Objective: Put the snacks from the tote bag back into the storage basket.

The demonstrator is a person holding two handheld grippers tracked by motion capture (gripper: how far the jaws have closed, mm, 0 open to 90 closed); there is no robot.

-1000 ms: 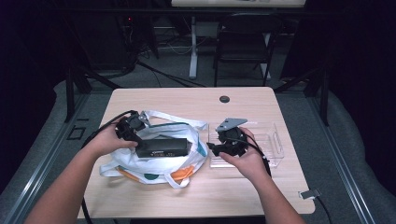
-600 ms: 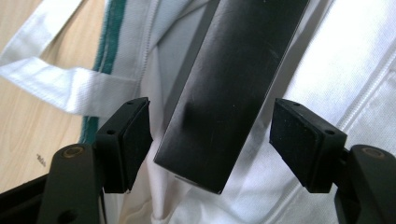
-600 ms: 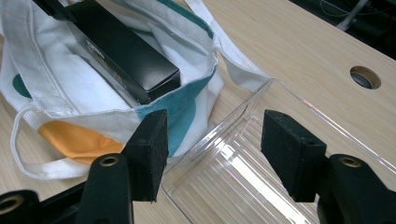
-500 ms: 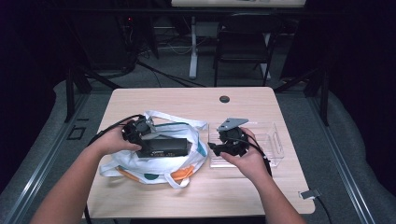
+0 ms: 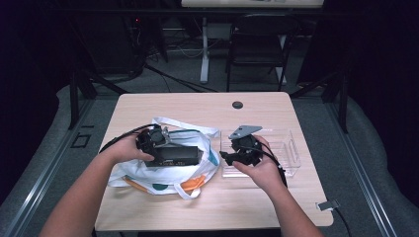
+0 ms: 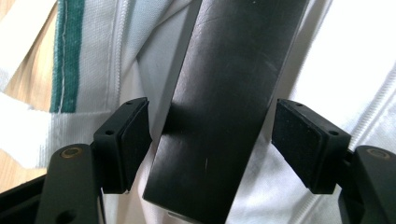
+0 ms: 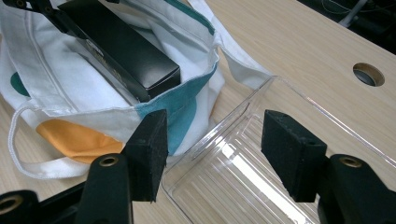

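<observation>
Black box (image 6: 224,107) between left gripper (image 6: 212,144) pads, untouched.

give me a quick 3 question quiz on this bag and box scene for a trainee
1. True or false: the left gripper has its pads pressed tight on the black box.
2. Multiple choice: what lies under the right gripper? A) a metal bowl B) a clear plastic tray C) a stack of books
3. Fill in: the black box rests in the opening of the white ____ .

Key
1. False: the box sits between the open jaws, with a gap showing at each pad.
2. B: the clear plastic tray, lying right beside the bag.
3. bag: the white cloth bag, with teal and orange patches, lies on the table.
</observation>
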